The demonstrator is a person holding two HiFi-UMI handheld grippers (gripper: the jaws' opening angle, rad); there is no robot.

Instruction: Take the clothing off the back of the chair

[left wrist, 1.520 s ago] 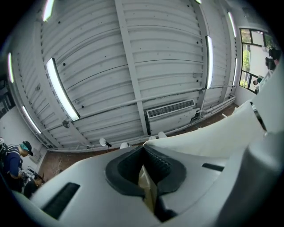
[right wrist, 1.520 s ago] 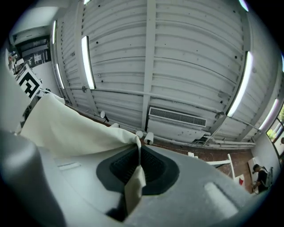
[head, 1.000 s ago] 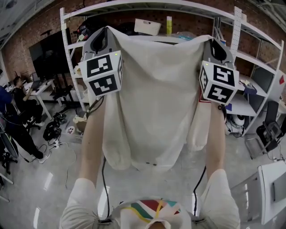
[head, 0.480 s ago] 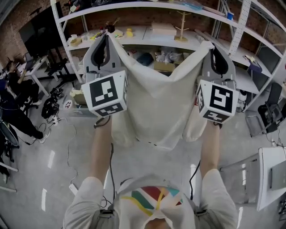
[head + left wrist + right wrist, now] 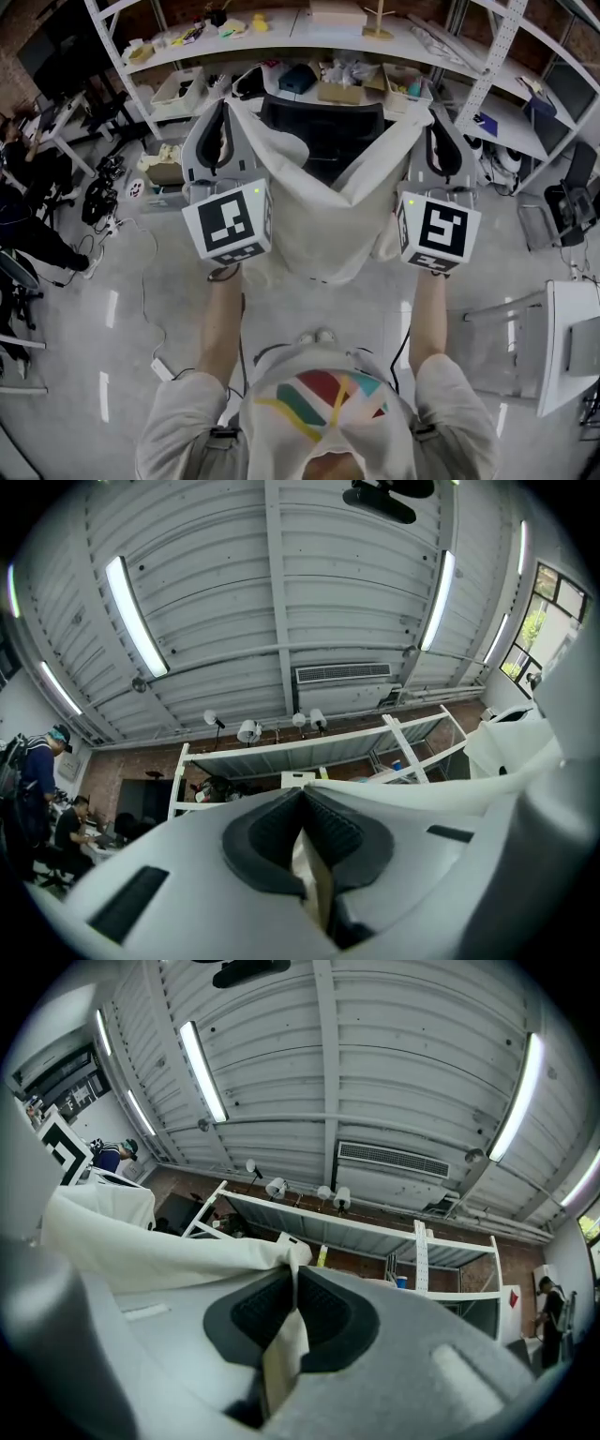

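Clothing (image 5: pixel 314 220) matt cream cloth; floor (image 5: pixel 112 375) glossy, smooth; shelving (image 5: pixel 494 58) white-painted metal; fingers (image 5: pixel 267 836) dark, ribbed, matt.

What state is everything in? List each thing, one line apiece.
Left claw: shut on the garment's upper edge.
Right claw: shut on the garment's upper edge.
Garment: held up, sagging between both claws, lower part hanging free.
Chair: upright behind the garment, partly hidden by it.

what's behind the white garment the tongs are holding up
A black chair: the top of its backrest shows in the dip of the garment upper edge. The lower backrest, seat and base are covered by the cloth and cannot be seen.
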